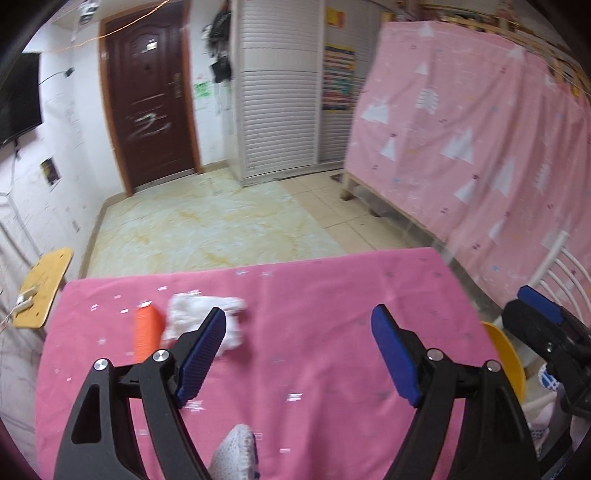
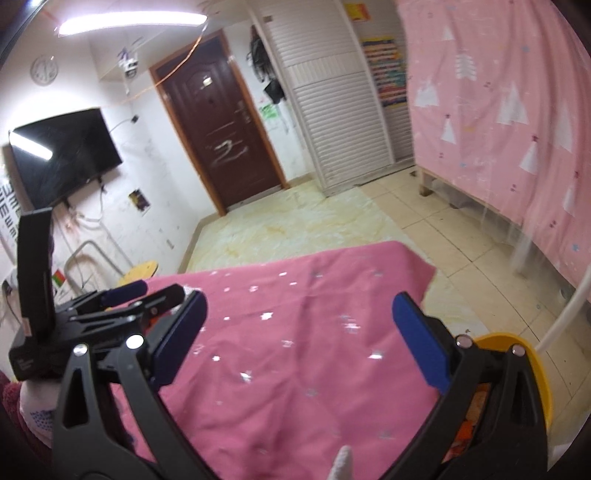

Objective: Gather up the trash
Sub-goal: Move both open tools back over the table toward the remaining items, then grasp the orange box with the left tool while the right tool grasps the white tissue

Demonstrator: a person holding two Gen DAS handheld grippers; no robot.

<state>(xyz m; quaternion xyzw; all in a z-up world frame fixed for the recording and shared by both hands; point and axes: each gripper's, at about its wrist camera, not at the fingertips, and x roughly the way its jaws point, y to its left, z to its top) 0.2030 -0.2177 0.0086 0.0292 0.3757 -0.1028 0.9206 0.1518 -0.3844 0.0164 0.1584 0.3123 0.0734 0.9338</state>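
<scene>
Tissue (image 1: 207,321), crumpled, lies on the pink cloth (image 1: 314,332) beside an orange wrapper (image 1: 147,332); the left gripper (image 1: 299,347) hangs over them, jaws released. Tissue looks light and soft: pinch its bulk. Wrapper's long axis runs near to far. Right view: right gripper (image 2: 299,339) released, yellow bin (image 2: 535,369) beside it.

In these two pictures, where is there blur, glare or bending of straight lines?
Left wrist view: motion blur smears the white crumpled tissue, the orange piece and the specks on the pink cloth; the door leans from fisheye bending. Right wrist view: the ceiling lamp is blown out and reflects as a bright streak on the TV; the cloth is softly blurred and the corners are dark.
</scene>
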